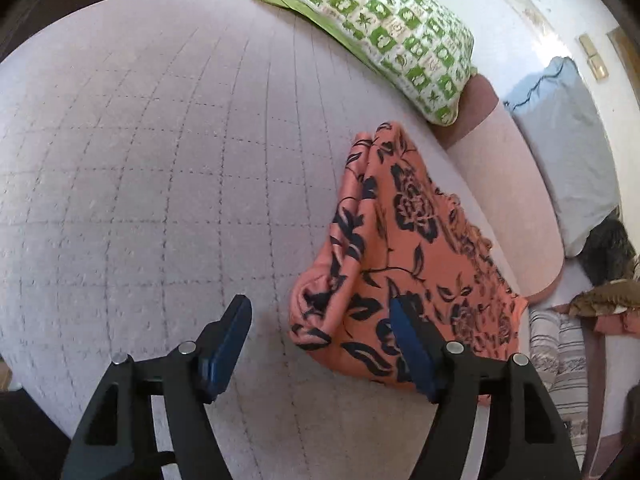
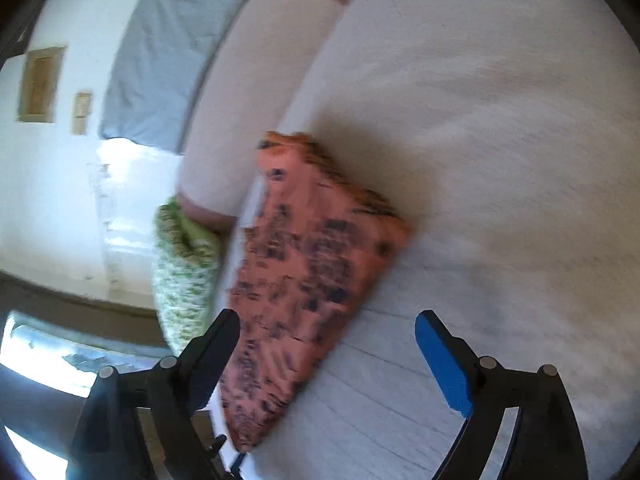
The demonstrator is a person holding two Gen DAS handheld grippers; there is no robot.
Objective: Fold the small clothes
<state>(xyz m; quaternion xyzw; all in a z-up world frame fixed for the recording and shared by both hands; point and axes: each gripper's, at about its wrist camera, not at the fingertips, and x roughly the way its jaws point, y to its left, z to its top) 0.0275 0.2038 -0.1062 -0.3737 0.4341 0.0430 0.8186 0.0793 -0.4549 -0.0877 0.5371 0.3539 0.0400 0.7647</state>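
Observation:
An orange cloth with dark floral print (image 1: 400,248) lies bunched and partly folded on the pale quilted bed (image 1: 140,168). My left gripper (image 1: 320,316) is open and empty; its right finger (image 1: 408,340) hangs over the cloth's near edge, its left finger over bare bed. In the blurred right wrist view the same cloth (image 2: 304,264) lies as a long folded strip on the bed (image 2: 500,140). My right gripper (image 2: 328,332) is open and empty, its jaws spread above the cloth's near end.
A green and white patterned pillow (image 1: 384,28) lies at the far edge; it also shows in the right wrist view (image 2: 180,272). A pinkish bolster (image 1: 508,200), a light blue pillow (image 1: 568,148) and more clothes (image 1: 600,300) lie to the right.

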